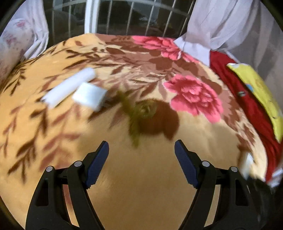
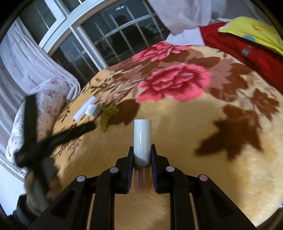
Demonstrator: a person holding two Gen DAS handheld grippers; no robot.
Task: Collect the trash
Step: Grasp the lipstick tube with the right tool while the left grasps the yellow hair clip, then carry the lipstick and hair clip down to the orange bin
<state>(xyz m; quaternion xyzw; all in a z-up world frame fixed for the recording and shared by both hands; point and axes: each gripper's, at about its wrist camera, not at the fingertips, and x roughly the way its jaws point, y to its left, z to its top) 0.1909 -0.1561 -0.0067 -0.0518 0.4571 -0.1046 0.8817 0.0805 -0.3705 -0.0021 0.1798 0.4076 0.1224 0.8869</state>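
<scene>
The right gripper (image 2: 142,155) is clamping a small tube (image 2: 142,136) between its blue pads, a white cap pointing forward and a brownish clear body sitting back between the jaws, so one piece of trash is looking collected and is waiting to be dropped somewhere; no bin is showing in either view. The left gripper (image 1: 141,150) is hanging wide and holding nothing above the bed (image 1: 141,194), its fingers pointing toward the remaining litter. Further out on the floral blanket, a tangled green scrap (image 1: 139,113) is lying nearest, and just beyond it a small white box (image 1: 89,97) is sitting touching or almost touching a white stick-shaped piece (image 1: 69,86). By my reading the task is in an early-to-middle stage, with three pieces left on the bed. The right wrist view is showing what the left one is not: the held tube, the left gripper from the side as a dark blurred shape near the bed's edge, and a flowered pillow (image 2: 51,99) beside the litter. The left wrist view is giving the closer look at the three loose pieces. At the far side a red cloth (image 1: 247,99) and a yellow cloth (image 1: 256,88) are lying by the curtain (image 1: 221,23) and the barred window (image 1: 132,16).
</scene>
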